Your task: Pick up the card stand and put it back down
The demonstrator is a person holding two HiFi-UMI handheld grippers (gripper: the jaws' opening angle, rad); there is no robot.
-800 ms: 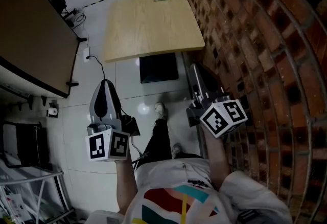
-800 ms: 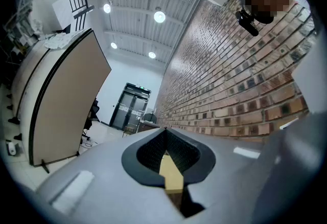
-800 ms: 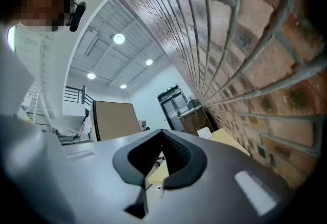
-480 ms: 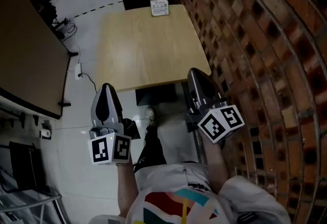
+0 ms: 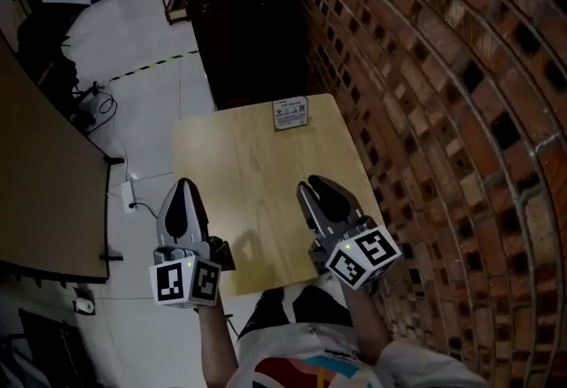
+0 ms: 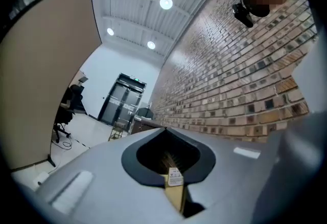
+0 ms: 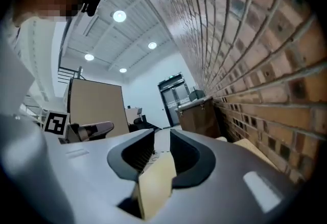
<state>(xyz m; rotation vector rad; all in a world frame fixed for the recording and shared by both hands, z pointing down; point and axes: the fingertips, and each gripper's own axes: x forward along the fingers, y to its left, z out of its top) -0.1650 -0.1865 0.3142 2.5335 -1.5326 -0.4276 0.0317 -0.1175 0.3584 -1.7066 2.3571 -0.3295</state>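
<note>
The card stand (image 5: pixel 291 112), a small white printed card, stands at the far edge of the light wooden table (image 5: pixel 248 174), near the brick wall. Both grippers hover over the table's near part, well short of the stand. My left gripper (image 5: pixel 182 189) is at the near left with its tips together and nothing in them. My right gripper (image 5: pixel 324 189) is at the near right, its jaws a narrow gap apart and empty. In the left gripper view the card stand (image 6: pixel 175 177) shows small beyond the left gripper (image 6: pixel 164 129). The right gripper (image 7: pixel 162 133) looks along the table (image 7: pixel 156 187).
A brick wall (image 5: pixel 443 112) runs close along the table's right side. A dark cabinet (image 5: pixel 239 32) stands just beyond the table's far edge. To the left are a brown partition (image 5: pixel 44 200) and cables (image 5: pixel 97 103) on the tiled floor.
The person has walked up to the table. Both grippers, earlier over the floor short of it, are now above its near part, and the card stand is closer.
</note>
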